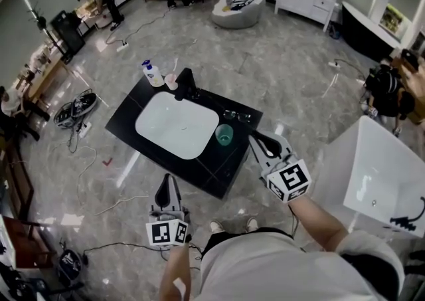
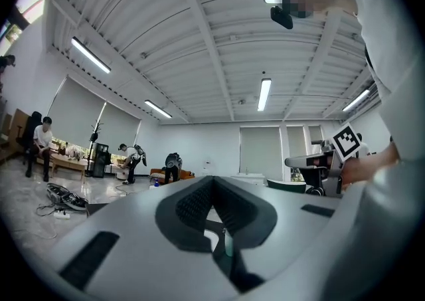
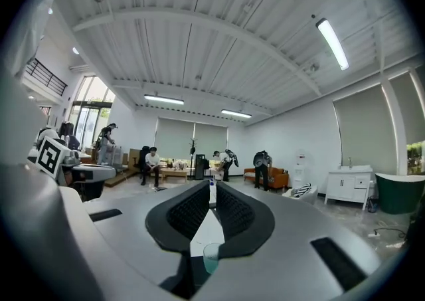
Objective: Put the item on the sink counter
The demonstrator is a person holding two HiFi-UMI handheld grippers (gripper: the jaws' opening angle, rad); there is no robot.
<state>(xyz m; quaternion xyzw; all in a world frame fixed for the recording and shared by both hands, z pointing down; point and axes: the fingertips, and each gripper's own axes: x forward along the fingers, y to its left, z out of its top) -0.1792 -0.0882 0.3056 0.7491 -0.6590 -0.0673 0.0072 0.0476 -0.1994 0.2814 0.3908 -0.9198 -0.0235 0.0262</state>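
The black sink counter [image 1: 226, 167] holds a white basin [image 1: 176, 124]. A translucent green cup [image 1: 224, 135] stands upright on the counter at the basin's right edge. My right gripper [image 1: 259, 140] hovers just right of the cup, apart from it and shut on nothing. In the right gripper view the shut jaw tips [image 3: 212, 185] meet above the green cup [image 3: 210, 256], which shows low in the gap. My left gripper [image 1: 167, 185] is held off the counter's near edge. Its jaws [image 2: 212, 179] meet with nothing in them.
A white bottle [image 1: 150, 72], a pink cup [image 1: 170, 81] and a black faucet [image 1: 188, 85] stand at the counter's far side. A white bathtub [image 1: 382, 173] is at the right. Cables and a power strip [image 1: 83, 128] lie on the floor at the left. People work at the far wall.
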